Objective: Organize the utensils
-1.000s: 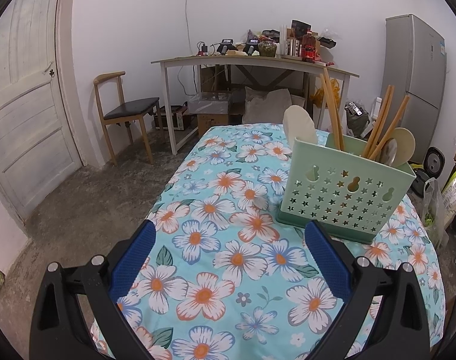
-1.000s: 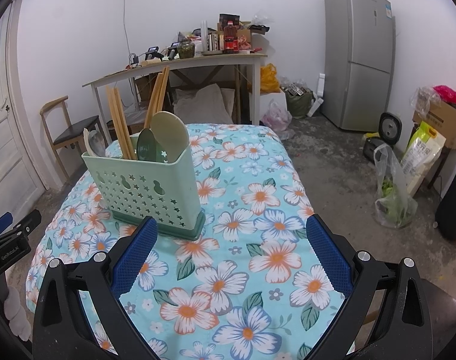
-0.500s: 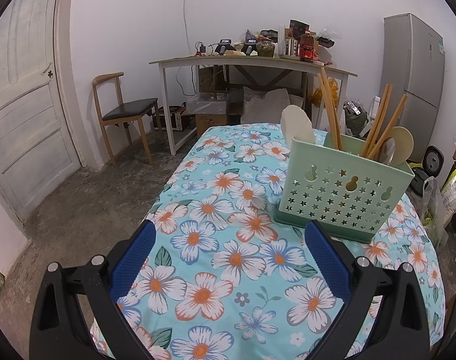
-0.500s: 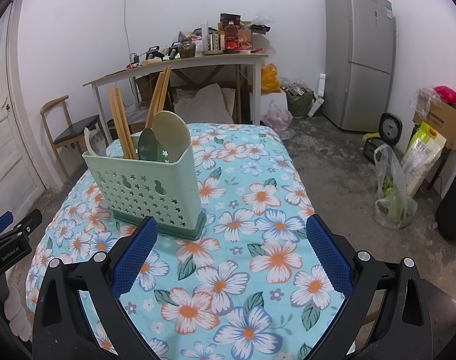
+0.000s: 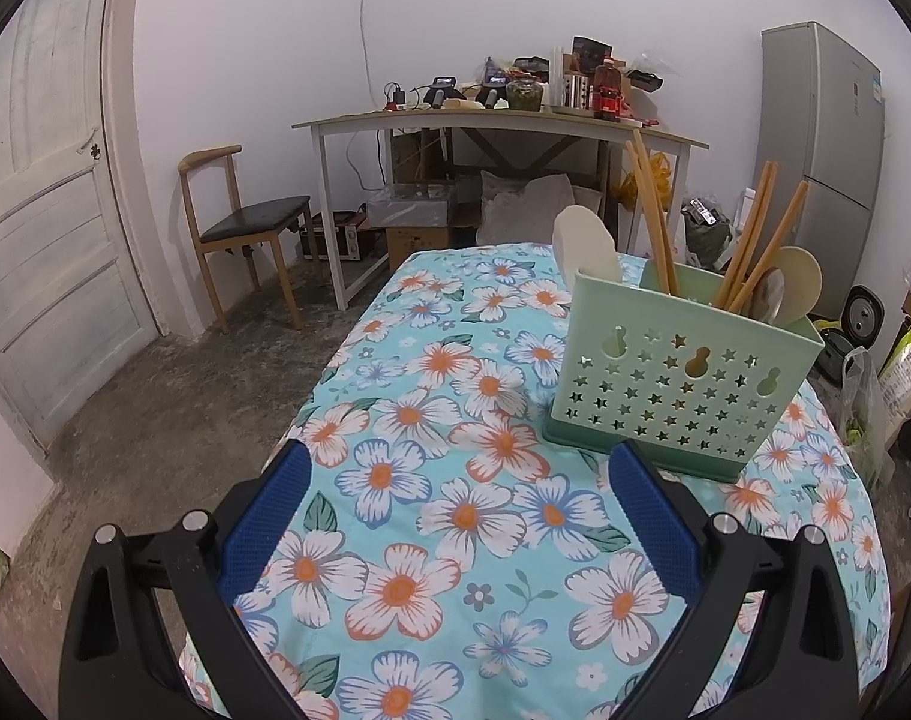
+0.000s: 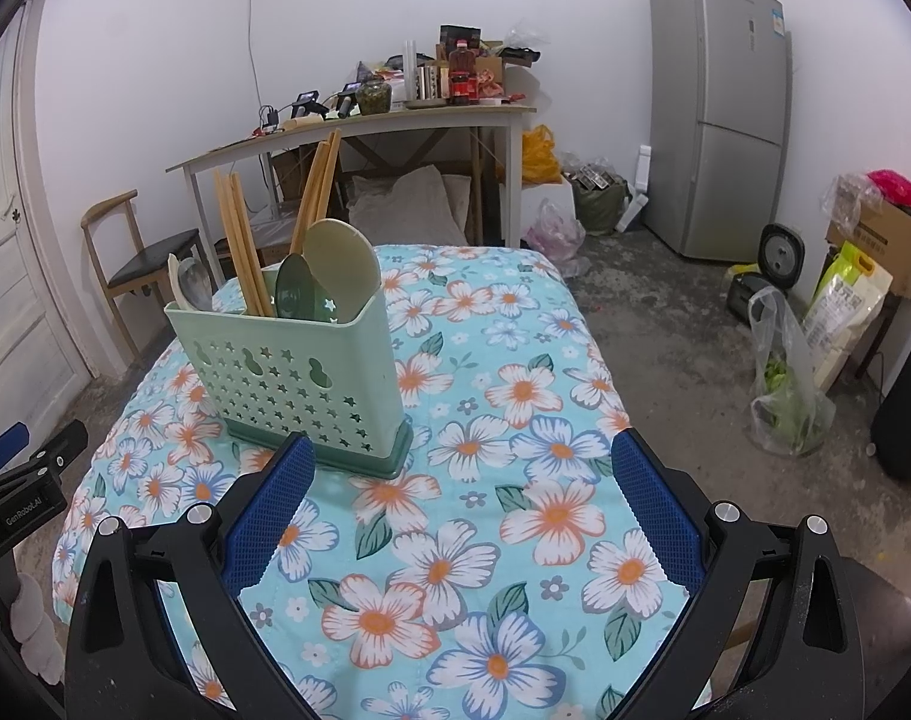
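A pale green utensil holder with star cut-outs stands upright on the floral tablecloth. Wooden chopsticks, pale spoons and a dark green spoon stick up out of it. My left gripper hovers open above the cloth, with the holder ahead to its right. My right gripper is open too, the holder ahead to its left. Neither holds anything. Part of the left gripper shows at the left edge of the right wrist view.
Beyond the table stand a cluttered white desk, a wooden chair, a grey fridge and a door. Bags and boxes lie on the concrete floor at the right.
Both views have shifted only slightly; the holder sits marginally lower in the left wrist view. Both grippers stay open and empty.
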The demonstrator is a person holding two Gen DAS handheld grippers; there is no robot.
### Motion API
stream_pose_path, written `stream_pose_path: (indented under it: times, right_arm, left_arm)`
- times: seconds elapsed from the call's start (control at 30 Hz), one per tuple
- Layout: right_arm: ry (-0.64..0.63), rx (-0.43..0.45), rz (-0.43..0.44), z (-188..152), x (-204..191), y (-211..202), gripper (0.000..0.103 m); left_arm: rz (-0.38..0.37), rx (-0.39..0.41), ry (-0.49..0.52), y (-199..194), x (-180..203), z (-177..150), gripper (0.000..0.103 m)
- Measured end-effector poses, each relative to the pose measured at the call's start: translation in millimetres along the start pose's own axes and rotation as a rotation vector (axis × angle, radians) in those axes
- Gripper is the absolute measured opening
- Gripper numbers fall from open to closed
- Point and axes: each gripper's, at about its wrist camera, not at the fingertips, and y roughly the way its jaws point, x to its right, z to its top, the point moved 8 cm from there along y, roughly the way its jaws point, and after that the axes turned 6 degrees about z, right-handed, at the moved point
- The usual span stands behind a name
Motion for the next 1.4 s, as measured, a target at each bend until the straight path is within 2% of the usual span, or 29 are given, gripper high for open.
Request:
stream_pose_path:
  times: [1.4]
  right_arm:
    - [-0.008,-0.006,0.014,0.3,-2.7,2.5,0.095]
  left_arm:
    - [-0.004,-0.008,0.002,1.7,2.7,-1.4,0.097]
